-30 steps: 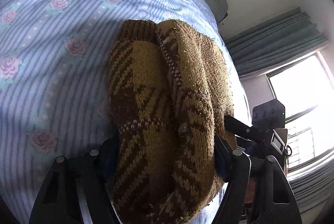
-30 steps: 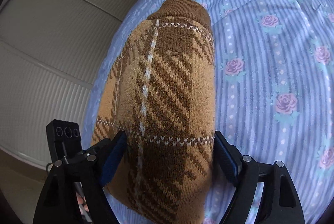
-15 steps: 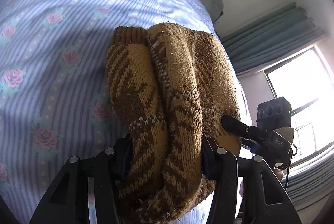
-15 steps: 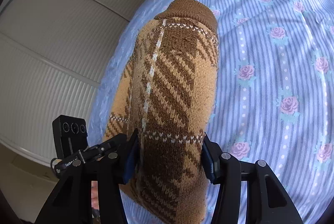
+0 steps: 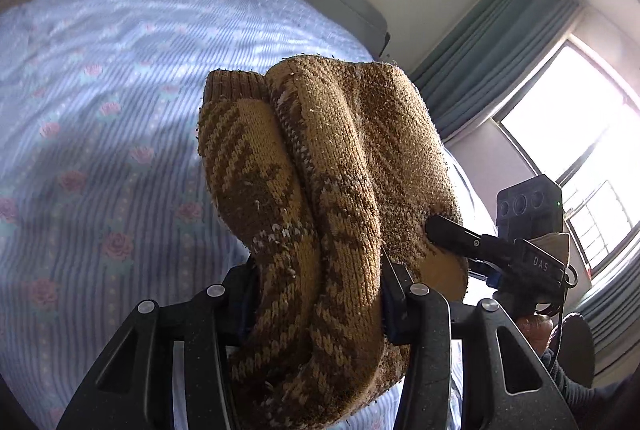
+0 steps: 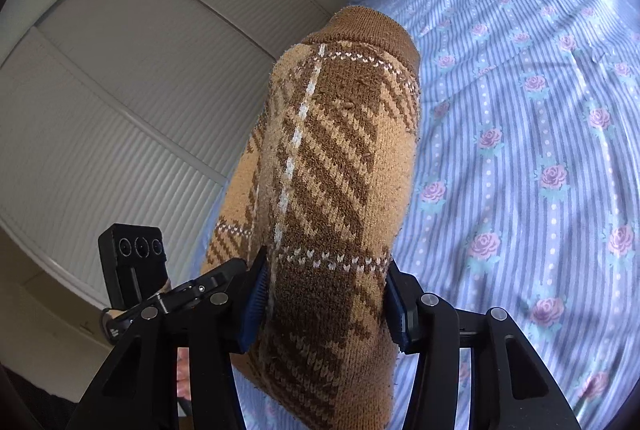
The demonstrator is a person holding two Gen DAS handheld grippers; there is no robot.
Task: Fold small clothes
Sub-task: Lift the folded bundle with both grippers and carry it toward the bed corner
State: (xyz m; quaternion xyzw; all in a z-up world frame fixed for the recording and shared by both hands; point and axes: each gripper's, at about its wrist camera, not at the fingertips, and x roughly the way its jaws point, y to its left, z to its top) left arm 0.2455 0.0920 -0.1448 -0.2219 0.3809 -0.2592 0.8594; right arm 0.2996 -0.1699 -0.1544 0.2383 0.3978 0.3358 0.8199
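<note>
Sweater [image 5: 320, 189], small, brown-and-tan plaid knit, is bunched lengthwise and runs forward from both claws, its ribbed cuff at the far end. Left claw [image 5: 316, 294] has just been closing and now pinches the near edge between its pads; right claw [image 6: 324, 294], likewise just closed in, clamps the same edge alongside, with the left one just beside it on its left. Beyond and below lies the bed [image 6: 540, 149] with its blue rose-striped sheet. Judging by this, the fold has only begun: the near edge is gripped, but it must yet be carried over and laid flat.
</note>
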